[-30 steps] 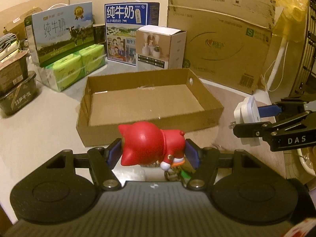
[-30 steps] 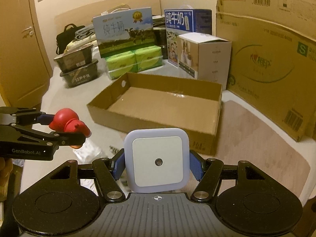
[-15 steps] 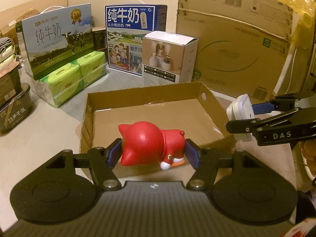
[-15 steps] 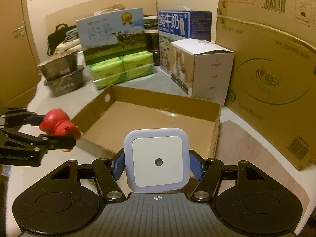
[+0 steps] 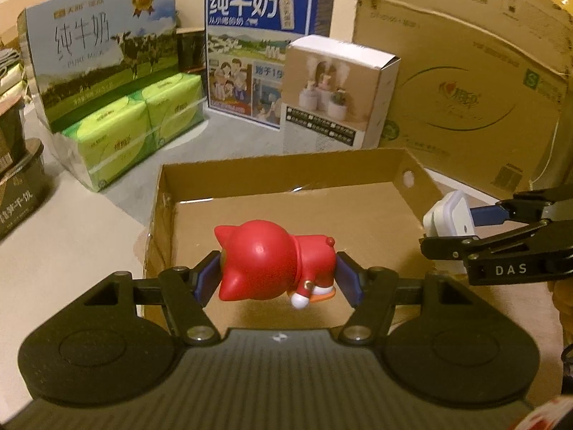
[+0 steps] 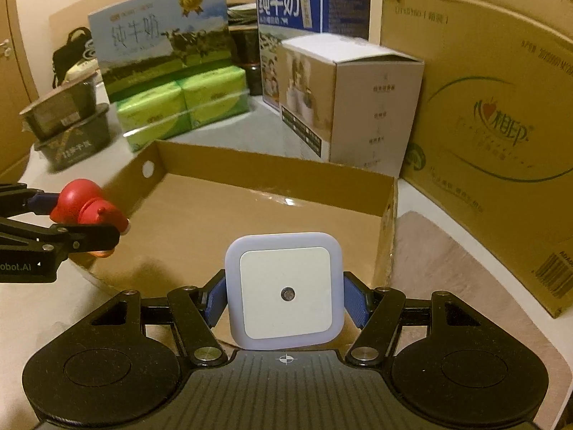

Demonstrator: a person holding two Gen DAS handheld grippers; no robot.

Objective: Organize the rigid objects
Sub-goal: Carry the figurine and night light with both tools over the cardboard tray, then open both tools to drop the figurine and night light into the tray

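Red cat-eared figurine [image 5: 263, 263], glossy plastic, white paw and orange foot showing, lying sideways with head to the left, pinched between the blue pads of the left tongs [image 5: 277, 276], hanging above the near-left part of the tray. Square white night light [image 6: 284, 290], rounded corners, pale translucent rim, small dark sensor dot at centre, flat face toward the camera, clamped by its side edges in the right tongs [image 6: 284, 299], above the near edge. Shallow open cardboard tray [image 5: 415, 182], brown, round hole in each short wall, bare inside, flat on the bench.
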